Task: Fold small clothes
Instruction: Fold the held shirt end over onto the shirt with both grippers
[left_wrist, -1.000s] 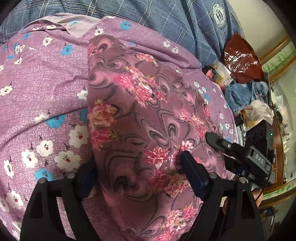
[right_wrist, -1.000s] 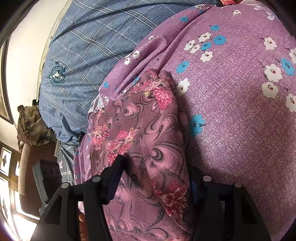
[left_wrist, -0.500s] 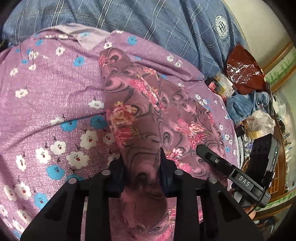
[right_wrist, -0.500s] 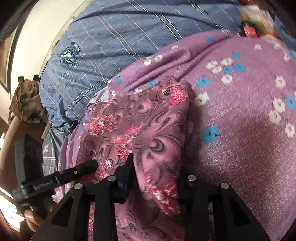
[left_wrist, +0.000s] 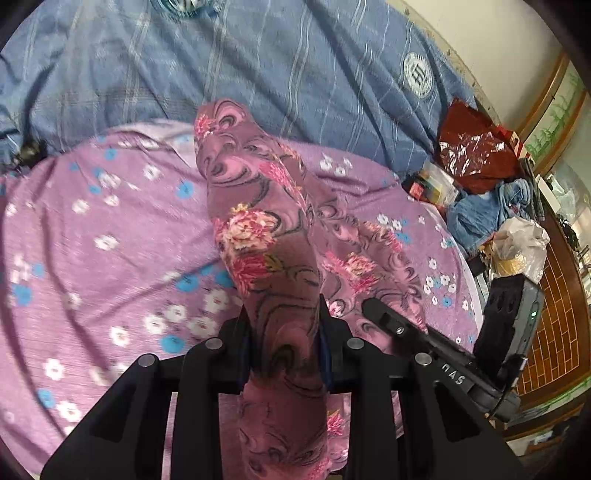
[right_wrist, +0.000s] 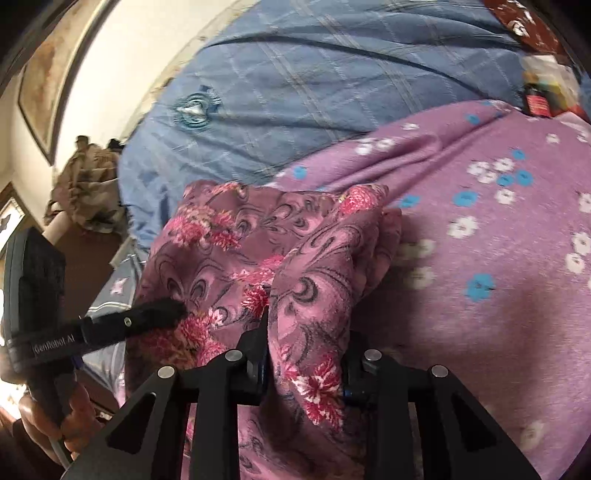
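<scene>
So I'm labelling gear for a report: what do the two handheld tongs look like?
Both tongs are matte black with angular open frames and round silver bolt heads. Left tongs have blue-edged pads. Right tongs show blue fittings; seen from the left wrist, their side reads "DAS" in white.

The fingertips of the left gripper (left_wrist: 283, 332) are being covered by the bunched floral garment (left_wrist: 258, 236), whose lower end is being cut off by the bottom edge. In the right wrist view the garment (right_wrist: 310, 295) is likewise being cropped below. The small items (left_wrist: 432, 184) beside the blue bedsheet (left_wrist: 295, 66) are being rendered too small to identify.
</scene>
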